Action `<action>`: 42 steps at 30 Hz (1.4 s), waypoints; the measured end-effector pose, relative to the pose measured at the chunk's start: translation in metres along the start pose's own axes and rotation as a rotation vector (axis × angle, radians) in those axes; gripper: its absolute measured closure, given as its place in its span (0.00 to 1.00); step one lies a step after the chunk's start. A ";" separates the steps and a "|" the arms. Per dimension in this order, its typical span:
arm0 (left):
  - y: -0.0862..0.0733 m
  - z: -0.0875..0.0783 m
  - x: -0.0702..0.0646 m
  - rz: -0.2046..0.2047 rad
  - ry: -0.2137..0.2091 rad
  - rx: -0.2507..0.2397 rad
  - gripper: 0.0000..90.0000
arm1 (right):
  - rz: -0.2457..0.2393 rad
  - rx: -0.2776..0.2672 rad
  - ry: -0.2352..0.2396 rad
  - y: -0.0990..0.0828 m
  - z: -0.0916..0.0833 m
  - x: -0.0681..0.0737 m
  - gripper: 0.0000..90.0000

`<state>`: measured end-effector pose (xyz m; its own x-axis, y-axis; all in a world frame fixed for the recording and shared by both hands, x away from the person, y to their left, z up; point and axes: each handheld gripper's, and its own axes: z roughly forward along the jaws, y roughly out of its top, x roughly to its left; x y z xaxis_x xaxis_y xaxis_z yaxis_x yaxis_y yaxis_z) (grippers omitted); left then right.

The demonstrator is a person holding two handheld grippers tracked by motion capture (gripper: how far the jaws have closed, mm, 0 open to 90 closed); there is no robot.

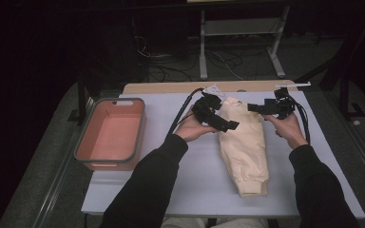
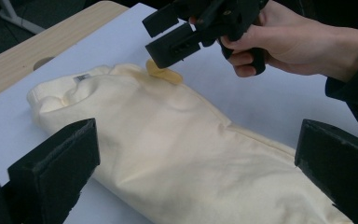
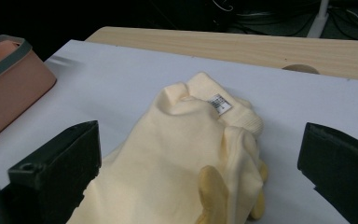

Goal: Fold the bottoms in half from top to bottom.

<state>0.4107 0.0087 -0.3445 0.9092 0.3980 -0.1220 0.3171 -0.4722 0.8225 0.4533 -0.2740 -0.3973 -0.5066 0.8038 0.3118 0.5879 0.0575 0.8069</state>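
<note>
Overhead, open fingers [image 2: 191,154] flanking folded garment [image 1: 244,142].

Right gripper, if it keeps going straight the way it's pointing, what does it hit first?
Most likely the cream garment: the right gripper has its jaws open and the folded cloth lies directly ahead between them, white label at its far end. Height above the cloth is unclear.

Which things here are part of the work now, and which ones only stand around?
Part of the work:
- folded cream garment
- left tongs, open, over the garment
- right tongs, open, at its far end

Standing around:
- pink bin, left on the table
- white label on the garment
- wooden board beyond the table
</note>
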 end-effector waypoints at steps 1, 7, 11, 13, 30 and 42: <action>0.001 0.000 0.001 -0.002 0.001 0.000 0.00 | 0.000 -0.001 0.003 0.000 0.000 0.000 0.00; 0.003 0.002 0.008 0.007 0.013 0.011 0.00 | -0.008 0.002 0.009 0.000 0.000 0.001 0.00; 0.003 0.001 0.015 -0.008 0.023 0.001 0.00 | -0.009 0.006 0.008 0.000 0.000 0.002 0.00; 0.004 0.000 0.019 -0.013 0.029 -0.001 0.00 | -0.008 0.008 0.010 0.000 0.000 0.002 0.00; 0.009 0.005 0.050 -0.059 0.068 -0.030 0.00 | -0.014 0.026 0.002 0.005 0.002 0.000 0.00; 0.006 0.014 0.073 -0.117 0.111 -0.038 0.00 | -0.011 0.037 -0.004 0.018 0.007 -0.007 0.00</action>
<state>0.4826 0.0236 -0.3567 0.8309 0.5337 -0.1577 0.4065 -0.3885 0.8270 0.4720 -0.2747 -0.3884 -0.5108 0.8052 0.3011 0.6053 0.0881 0.7911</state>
